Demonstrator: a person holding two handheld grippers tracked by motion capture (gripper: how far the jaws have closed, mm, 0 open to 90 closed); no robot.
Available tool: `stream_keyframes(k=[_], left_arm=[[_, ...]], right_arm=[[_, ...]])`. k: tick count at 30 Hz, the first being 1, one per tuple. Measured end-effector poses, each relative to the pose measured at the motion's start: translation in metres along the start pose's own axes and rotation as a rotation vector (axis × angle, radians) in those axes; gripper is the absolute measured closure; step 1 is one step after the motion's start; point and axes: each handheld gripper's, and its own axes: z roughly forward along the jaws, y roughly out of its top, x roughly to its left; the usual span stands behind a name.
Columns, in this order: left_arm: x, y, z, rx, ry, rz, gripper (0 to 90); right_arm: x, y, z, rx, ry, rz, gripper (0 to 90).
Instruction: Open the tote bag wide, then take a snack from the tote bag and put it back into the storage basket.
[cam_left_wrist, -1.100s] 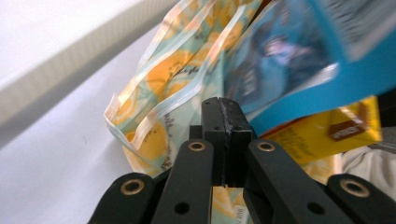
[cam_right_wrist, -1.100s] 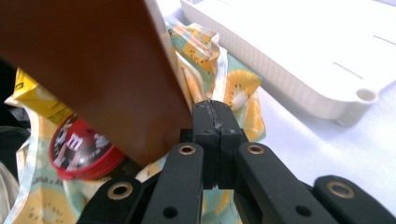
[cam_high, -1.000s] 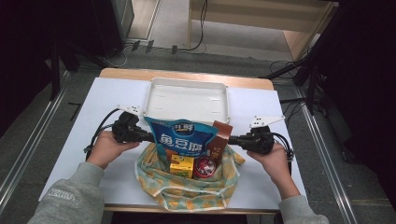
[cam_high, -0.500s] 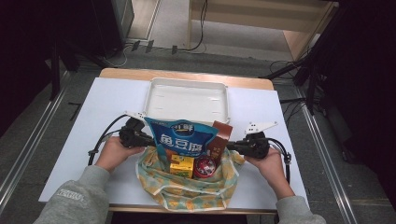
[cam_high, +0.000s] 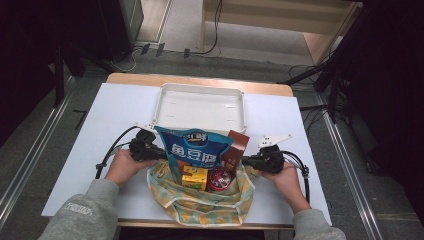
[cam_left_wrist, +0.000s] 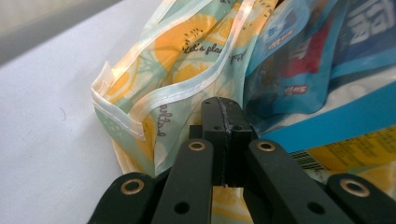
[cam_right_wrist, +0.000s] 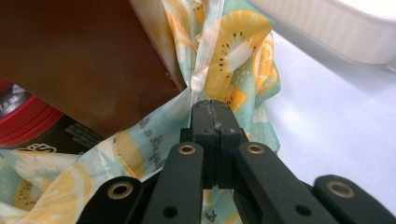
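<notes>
I have the fruit-print bag (cam_high: 200, 202) pinched at both sides, and that is why its mouth stands spread between my hands: my left gripper (cam_high: 148, 151) is clenched on the bag's left edge, my right gripper (cam_high: 252, 161) on its right edge. In the left gripper view the jaws meet flat together against the bag's hemmed fabric (cam_left_wrist: 154, 100), and in the right gripper view they bite the same kiwi-and-orange cloth (cam_right_wrist: 236, 70) just below the brown box (cam_right_wrist: 88, 60).

The bag sits at the near edge of the white table (cam_high: 105, 115), directly in front of me, with the white tray (cam_high: 200, 107) just behind it. Holding the two sides apart and level keeps the load from tipping out: the big blue snack pouch (cam_high: 196, 147) stands tallest at the back, the brown box leans at its right, and a yellow packet (cam_high: 194, 177) and a red round tin (cam_high: 219, 178) lie low in front. I judge the grip is there to carry or steady the whole bag, so both sides must stay even
</notes>
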Motion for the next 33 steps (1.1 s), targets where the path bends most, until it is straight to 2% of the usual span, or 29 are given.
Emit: stream_keyframes(k=[1,7,11,13,16,18,19,21,30,33], left_arm=[[0.001,-0.001,0.001,-0.001,0.007,0.003,90.0],[0.003,-0.004,0.006,0.019,0.02,0.011,90.0],[0.003,-0.004,0.007,0.036,0.036,0.024,90.0],[0.002,-0.003,0.003,0.028,0.037,0.008,86.9],[-0.002,-0.002,-0.006,0.016,0.04,0.024,83.1],[-0.003,-0.002,-0.008,0.014,0.038,0.026,80.7],[-0.006,-0.001,-0.011,0.011,0.05,0.037,80.7],[-0.009,-0.001,-0.017,-0.001,0.063,0.052,76.5],[-0.012,-0.001,-0.026,0.001,0.057,0.063,66.4],[-0.013,-0.001,-0.03,0.001,0.058,0.072,64.6]], right_arm=[[-0.002,-0.001,0.002,-0.004,0.006,-0.013,90.0],[-0.005,-0.004,0.008,0.013,0.015,-0.014,90.0],[-0.006,-0.005,0.013,0.061,0.015,0.003,90.0],[-0.006,-0.003,0.011,0.052,0.011,-0.007,90.0],[-0.007,0.002,0.003,0.009,0.004,0.017,78.5],[-0.007,0.005,-0.003,-0.014,-0.028,0.03,74.8],[-0.007,0.005,-0.003,-0.014,-0.028,0.03,74.8],[-0.008,0.007,-0.011,-0.056,-0.072,0.031,70.8],[-0.011,0.007,-0.018,-0.06,-0.097,0.057,60.2],[-0.011,0.007,-0.018,-0.053,-0.107,0.05,57.8]])
